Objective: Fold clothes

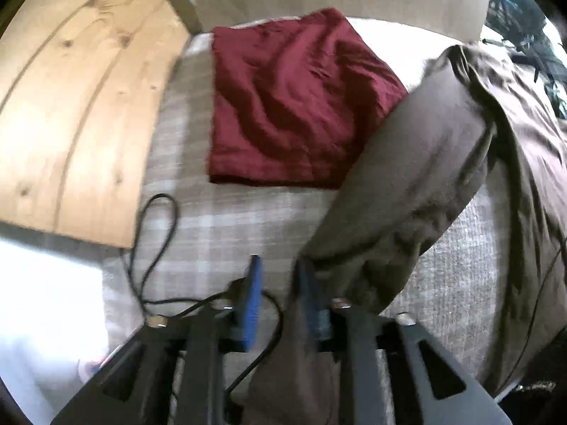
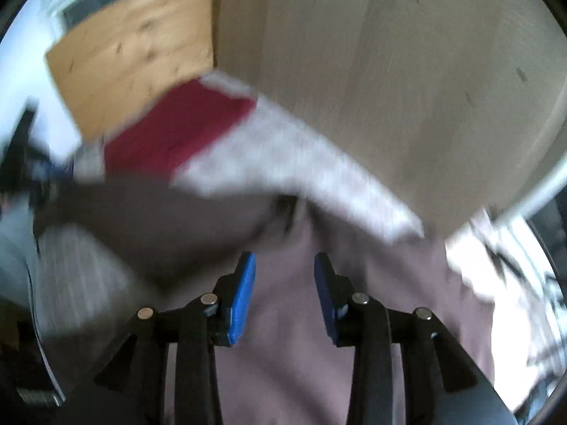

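The left gripper (image 1: 278, 279) stands slightly parted, brown garment (image 1: 418, 177) draped over its right pad, not pinched. The right gripper (image 2: 285, 276) gapes open above that cloth. Beyond lie a folded red garment (image 1: 294, 106), plaid cover (image 1: 212, 219) and black cable (image 1: 156, 241).

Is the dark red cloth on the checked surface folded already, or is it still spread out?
Folded. The dark red cloth lies flat as a compact rectangle with straight edges and a doubled-looking lower edge; the brown garment overlaps one corner.
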Demonstrator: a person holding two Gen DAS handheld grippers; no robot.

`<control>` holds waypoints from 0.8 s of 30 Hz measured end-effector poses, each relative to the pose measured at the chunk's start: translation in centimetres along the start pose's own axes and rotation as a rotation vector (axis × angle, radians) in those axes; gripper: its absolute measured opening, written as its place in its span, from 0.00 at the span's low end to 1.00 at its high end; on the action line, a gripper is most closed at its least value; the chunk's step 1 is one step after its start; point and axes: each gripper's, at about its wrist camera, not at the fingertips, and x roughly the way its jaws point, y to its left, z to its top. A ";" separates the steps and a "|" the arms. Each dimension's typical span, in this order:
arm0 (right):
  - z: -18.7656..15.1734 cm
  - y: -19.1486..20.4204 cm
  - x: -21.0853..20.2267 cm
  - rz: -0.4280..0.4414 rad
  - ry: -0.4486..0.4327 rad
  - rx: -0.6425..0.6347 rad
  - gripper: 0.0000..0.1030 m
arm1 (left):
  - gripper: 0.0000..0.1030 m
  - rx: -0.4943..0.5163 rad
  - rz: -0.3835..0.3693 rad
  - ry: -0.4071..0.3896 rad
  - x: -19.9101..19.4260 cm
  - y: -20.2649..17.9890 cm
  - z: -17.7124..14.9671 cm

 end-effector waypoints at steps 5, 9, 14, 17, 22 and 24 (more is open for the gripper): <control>-11.1 -3.0 -5.0 -0.081 0.019 0.326 0.33 | 0.25 -0.071 -0.132 -0.079 -3.8 -0.7 -0.4; -20.6 -7.1 -7.5 -0.203 0.056 0.654 0.33 | 0.27 0.072 -0.299 -0.090 -2.7 -8.8 2.5; -27.5 -10.8 -10.5 -0.318 0.070 0.881 0.34 | 0.27 0.341 -0.311 -0.101 0.5 -18.4 5.8; -29.6 -12.5 -10.6 -0.317 0.072 0.940 0.41 | 0.27 0.421 -0.307 -0.094 1.7 -20.6 7.3; -30.6 -14.1 -9.8 -0.278 0.071 1.022 0.42 | 0.27 0.499 -0.267 -0.091 2.2 -21.1 8.2; -31.1 -14.9 -9.5 -0.296 0.077 1.051 0.47 | 0.27 0.521 -0.276 -0.083 2.2 -20.9 8.1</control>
